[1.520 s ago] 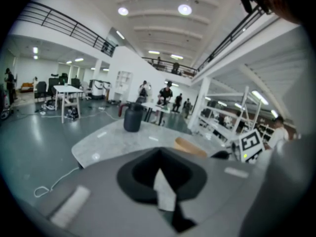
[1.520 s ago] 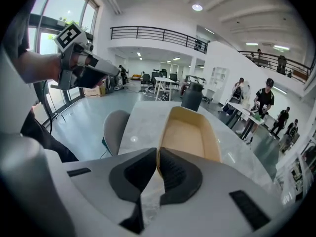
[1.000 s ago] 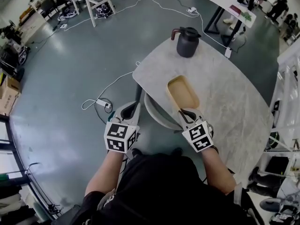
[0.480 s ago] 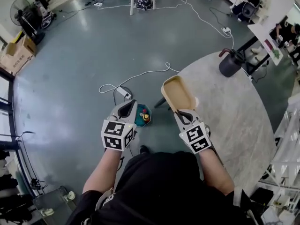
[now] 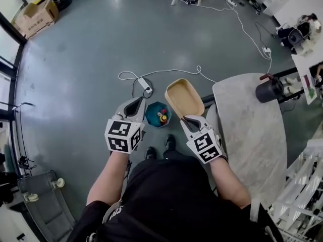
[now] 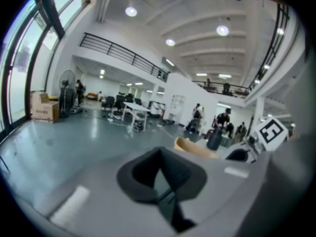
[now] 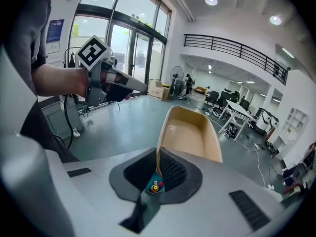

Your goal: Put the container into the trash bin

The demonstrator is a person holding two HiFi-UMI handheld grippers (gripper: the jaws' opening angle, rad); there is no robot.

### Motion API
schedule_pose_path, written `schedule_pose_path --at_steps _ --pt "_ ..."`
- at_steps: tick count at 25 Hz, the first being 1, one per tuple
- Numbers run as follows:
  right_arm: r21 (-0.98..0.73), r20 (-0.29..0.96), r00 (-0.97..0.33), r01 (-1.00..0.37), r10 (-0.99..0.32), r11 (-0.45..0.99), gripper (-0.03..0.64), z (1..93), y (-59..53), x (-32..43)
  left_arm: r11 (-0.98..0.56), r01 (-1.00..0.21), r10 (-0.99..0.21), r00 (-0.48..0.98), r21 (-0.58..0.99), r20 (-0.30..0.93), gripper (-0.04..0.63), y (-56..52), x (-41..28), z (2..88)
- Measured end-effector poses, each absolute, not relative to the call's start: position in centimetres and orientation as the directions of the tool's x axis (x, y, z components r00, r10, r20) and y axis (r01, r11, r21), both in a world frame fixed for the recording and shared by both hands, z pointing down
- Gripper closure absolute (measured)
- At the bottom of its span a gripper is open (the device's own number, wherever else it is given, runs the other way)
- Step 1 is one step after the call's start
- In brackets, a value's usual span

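One tan container [image 5: 184, 97] is sticking out ahead of the right gripper [image 5: 190, 121], whose fingers are pinching its near rim, and it is hanging in the air above the floor. One teal trash bin [image 5: 151, 116], carrying a few small coloured items, is standing on the floor below, just left of those fingers and between the two grippers. The left gripper [image 5: 132, 109] is holding its fingers almost together around nothing, while one table [image 5: 252, 135] bearing one dark jug [image 5: 267, 91] is standing off to the right of the right fingers.
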State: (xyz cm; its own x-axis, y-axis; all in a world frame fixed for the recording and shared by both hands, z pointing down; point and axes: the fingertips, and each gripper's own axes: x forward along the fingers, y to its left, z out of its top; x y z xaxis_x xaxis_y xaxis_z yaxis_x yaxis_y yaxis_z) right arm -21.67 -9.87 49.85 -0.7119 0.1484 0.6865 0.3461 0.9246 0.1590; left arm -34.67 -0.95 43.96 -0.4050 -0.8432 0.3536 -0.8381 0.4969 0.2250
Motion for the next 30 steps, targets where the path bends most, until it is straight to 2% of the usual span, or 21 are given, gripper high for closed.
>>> schedule_pose_path --at_steps 5,11,18,30 --pt "0.118 0.706 -0.671 0.427 0.227 0.897 0.601 52.5 -9.6 -23.7 0.583 -0.773 -0.790 -0.469 0.248 0.396 0.591 -0.1 -36.3 46.4" --pt "0.064 0.736 -0.610 0.493 0.292 0.868 0.601 57.1 -8.5 -26.3 0.623 -0.734 -0.748 -0.456 0.272 0.483 0.591 0.4 -36.5 50.9" --pt "0.013 0.794 -0.520 0.532 0.315 0.846 0.601 63.6 -8.1 -26.9 0.662 -0.658 -0.726 -0.443 0.358 0.527 0.591 0.7 -36.9 57.0" --pt "-0.053 0.860 -0.395 0.559 0.322 0.828 0.601 76.9 -6.8 -27.4 0.707 -0.627 -0.663 -0.426 0.328 0.615 0.591 3.1 -37.6 67.4"
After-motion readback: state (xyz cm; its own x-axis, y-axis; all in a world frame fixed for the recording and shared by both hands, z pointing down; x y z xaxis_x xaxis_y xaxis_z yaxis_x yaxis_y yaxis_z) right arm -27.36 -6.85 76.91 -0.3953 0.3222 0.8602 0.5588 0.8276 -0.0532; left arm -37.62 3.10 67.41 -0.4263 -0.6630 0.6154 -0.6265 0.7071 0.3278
